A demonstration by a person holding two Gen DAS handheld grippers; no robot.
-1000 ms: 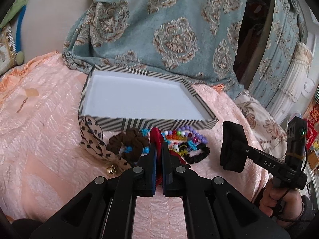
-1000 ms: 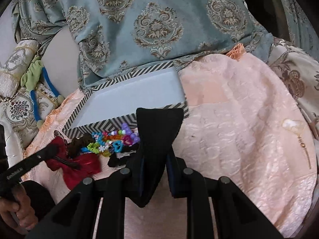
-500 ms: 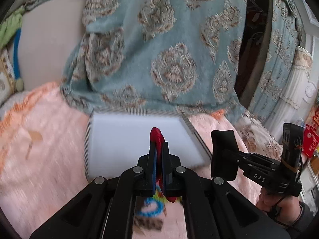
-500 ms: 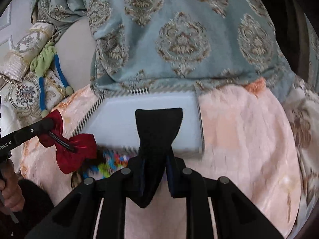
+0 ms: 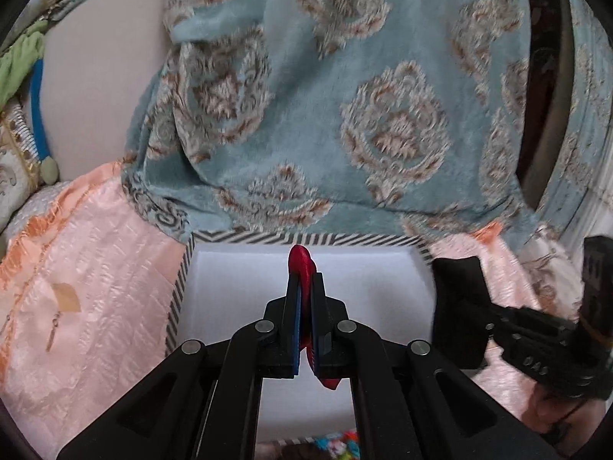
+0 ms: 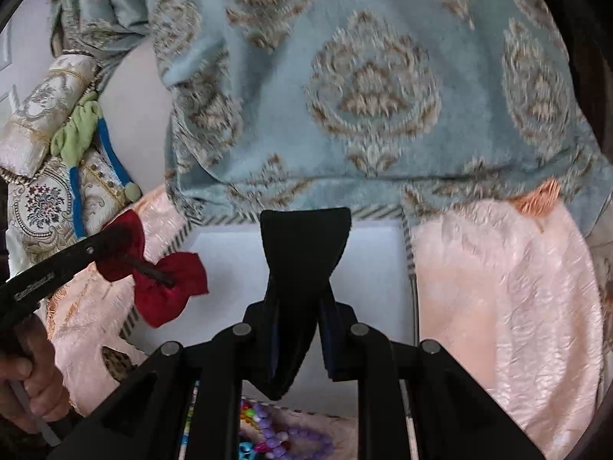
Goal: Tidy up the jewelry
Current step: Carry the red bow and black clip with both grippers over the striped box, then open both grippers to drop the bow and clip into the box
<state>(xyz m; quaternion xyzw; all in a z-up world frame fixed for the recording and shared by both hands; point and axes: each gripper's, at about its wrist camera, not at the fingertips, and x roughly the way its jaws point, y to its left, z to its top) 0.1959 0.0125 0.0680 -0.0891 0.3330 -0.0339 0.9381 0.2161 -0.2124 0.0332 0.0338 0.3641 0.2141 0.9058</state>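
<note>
Two bows are being carried toward one box, and both are hanging over it. Largest in either view, the patterned blue curtain (image 5: 306,88) is filling the upper half, with the pink quilted bedspread (image 5: 88,268) spreading across the lower left and right. At centre, the striped-rim box (image 5: 237,287) is lying with its white inside bare, its far edge touching the curtain hem.

Low in the left wrist view, the left gripper (image 5: 302,287) is clamping fully shut on the red bow (image 5: 300,264), whose top is poking above the fingertips in front of the box floor; in the right wrist view that same bow is hanging at middle left, over the box's left rim. The right gripper (image 6: 302,306) is pinching nearly shut on the black bow (image 6: 306,237), which is fanning out above the fingers at centre frame, over the box interior. Smallest, the coloured beads (image 6: 268,437) are sitting at the bottom edge, outside the box's near wall.

I judge the step in hand to be the delivery of both bows. Next, each gripper is needing to dip lower over the white floor and spread its fingers, the red bow first being brought further inside the left rim so it is not dropping onto the bedspread
</note>
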